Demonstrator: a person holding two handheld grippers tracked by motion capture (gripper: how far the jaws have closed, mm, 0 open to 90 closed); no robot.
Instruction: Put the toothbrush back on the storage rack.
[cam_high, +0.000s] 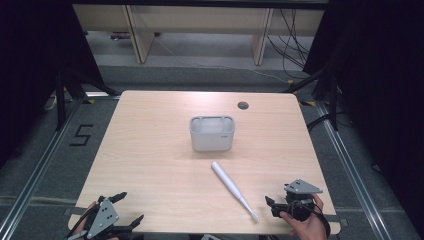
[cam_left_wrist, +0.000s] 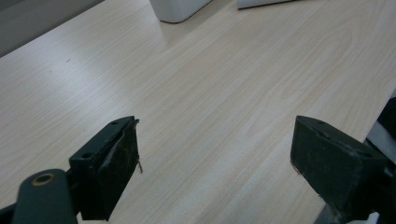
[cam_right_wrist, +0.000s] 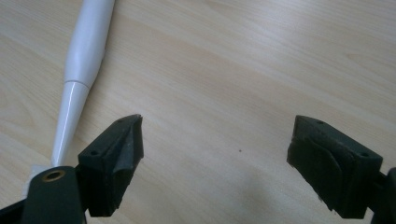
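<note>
Closest to us, at the near edge of the light wooden table (cam_high: 150, 150), we hold two grippers, and between them and the far side lies a white electric toothbrush (cam_high: 233, 189). It rests flat on the tabletop, slanted, with its thick handle toward the middle of the table and its thin neck and brush head toward the near edge, close to our right side. In the right gripper view the toothbrush (cam_right_wrist: 81, 70) runs down the left of the picture, its narrow neck passing just beside the left jaw without touching it. Our right gripper (cam_high: 272, 206) sits near the front right corner, held in our right hand (cam_high: 307, 225), its jaws spread wide apart with nothing but bare wood between them (cam_right_wrist: 215, 154). Beyond the toothbrush, near the table's centre, stands a pale grey rectangular container (cam_high: 212, 133), upright and open at the top, apart from the toothbrush's handle end. Our left gripper (cam_high: 131, 207) is at the front left corner, well apart from both things; it too is released, jaws wide, with only tabletop between them in its own view (cam_left_wrist: 215, 163). That view catches the container's bottom corner (cam_left_wrist: 177, 9) at the top edge. A small round dark hole (cam_high: 243, 105) sits in the table near its far edge.
</note>
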